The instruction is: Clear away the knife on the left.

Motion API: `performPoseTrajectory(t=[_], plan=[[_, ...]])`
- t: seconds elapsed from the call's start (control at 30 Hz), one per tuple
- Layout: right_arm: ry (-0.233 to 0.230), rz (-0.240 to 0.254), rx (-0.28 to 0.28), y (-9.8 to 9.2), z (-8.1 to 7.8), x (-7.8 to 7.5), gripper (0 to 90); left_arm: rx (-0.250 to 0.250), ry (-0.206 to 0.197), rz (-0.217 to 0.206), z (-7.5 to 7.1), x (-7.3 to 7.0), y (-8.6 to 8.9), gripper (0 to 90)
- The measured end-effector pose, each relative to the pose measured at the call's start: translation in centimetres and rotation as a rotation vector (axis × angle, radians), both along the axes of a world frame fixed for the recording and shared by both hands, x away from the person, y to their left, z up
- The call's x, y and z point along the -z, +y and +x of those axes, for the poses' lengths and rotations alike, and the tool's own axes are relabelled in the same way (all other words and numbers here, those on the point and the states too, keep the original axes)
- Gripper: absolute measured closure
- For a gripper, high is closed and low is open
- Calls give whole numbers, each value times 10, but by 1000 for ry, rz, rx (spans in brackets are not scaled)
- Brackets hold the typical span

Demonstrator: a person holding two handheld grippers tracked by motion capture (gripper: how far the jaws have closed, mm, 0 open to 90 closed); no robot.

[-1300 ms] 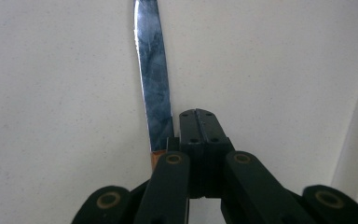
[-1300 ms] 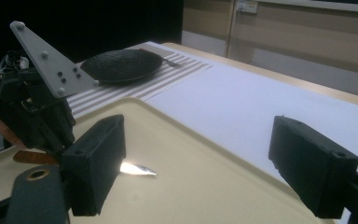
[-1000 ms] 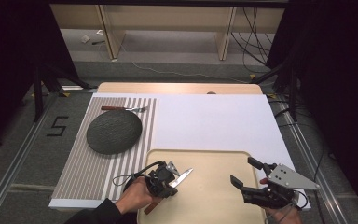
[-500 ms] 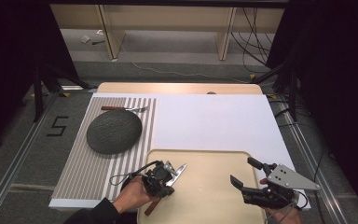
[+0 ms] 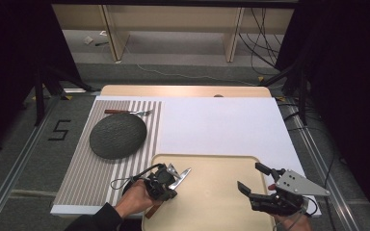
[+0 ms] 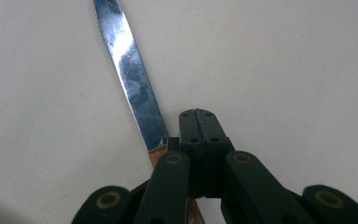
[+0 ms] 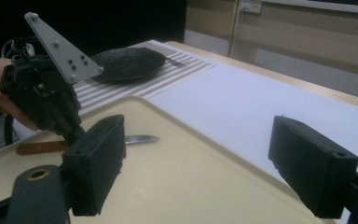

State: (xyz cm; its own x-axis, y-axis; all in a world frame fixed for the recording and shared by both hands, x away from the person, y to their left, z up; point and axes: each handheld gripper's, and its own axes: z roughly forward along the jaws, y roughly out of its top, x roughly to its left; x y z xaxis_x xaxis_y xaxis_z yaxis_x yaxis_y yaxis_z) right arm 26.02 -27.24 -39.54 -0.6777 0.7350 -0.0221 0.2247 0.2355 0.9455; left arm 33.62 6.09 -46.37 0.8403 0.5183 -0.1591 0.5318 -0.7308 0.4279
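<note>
Left gripper had its jaws pressed together beside the knife, apparently not pinching it | knife lay on the tray at its left edge, blade inward, handle overhanging | right gripper waited wide, nothing held.

Wooden table under a white sheet (striped mat left, beige tray near).
</note>
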Motion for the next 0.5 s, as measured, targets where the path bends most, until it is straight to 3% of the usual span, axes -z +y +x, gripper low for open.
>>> performPoseTrajectory(t=[0.5], plan=[[-2,0,-5,0,0,0,199,-58,-4,20,8,-3,15,897]])
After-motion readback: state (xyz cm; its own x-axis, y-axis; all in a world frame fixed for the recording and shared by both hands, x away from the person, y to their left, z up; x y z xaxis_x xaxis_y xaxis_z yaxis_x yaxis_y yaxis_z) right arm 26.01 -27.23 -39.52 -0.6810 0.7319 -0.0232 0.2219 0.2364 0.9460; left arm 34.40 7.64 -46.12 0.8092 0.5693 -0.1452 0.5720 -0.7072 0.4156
